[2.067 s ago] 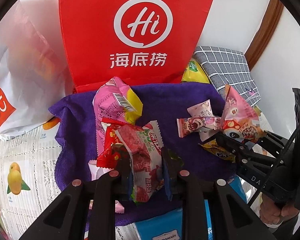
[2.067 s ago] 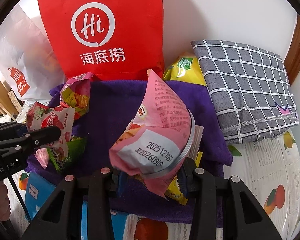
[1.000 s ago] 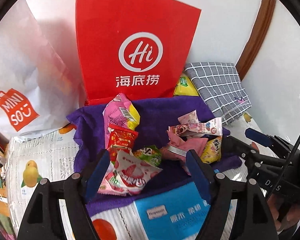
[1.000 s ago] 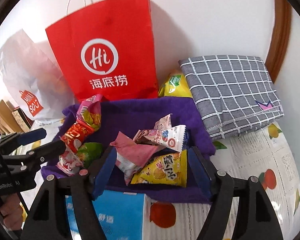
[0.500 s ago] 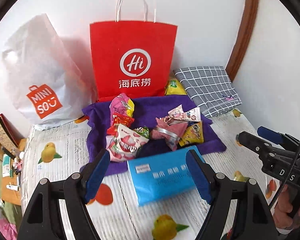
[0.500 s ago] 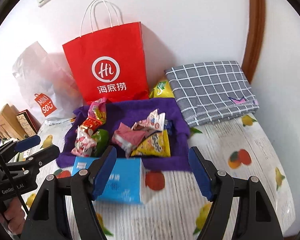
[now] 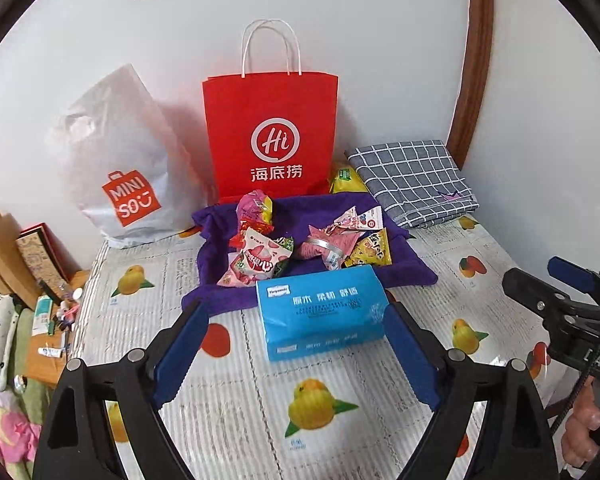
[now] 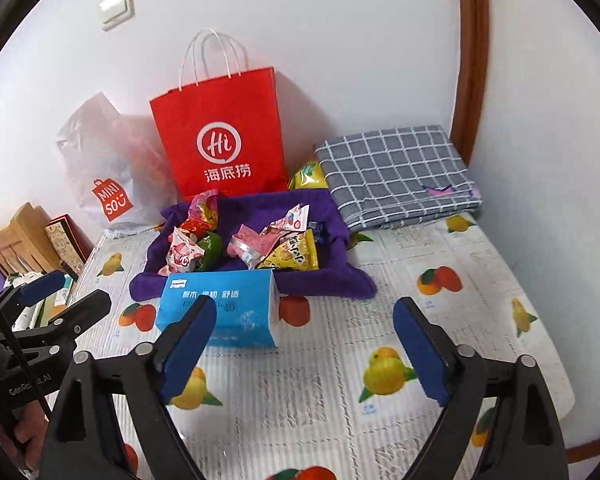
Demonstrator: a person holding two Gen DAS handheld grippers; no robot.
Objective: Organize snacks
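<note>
Blue-padded left claw and right claw both released, jaws just opened wider, nothing between them. Blue tissue pack sits just ahead on fruit-print worktop cover. Beyond it, snacks piled on purple towel. Red paper bag at wall.
</note>
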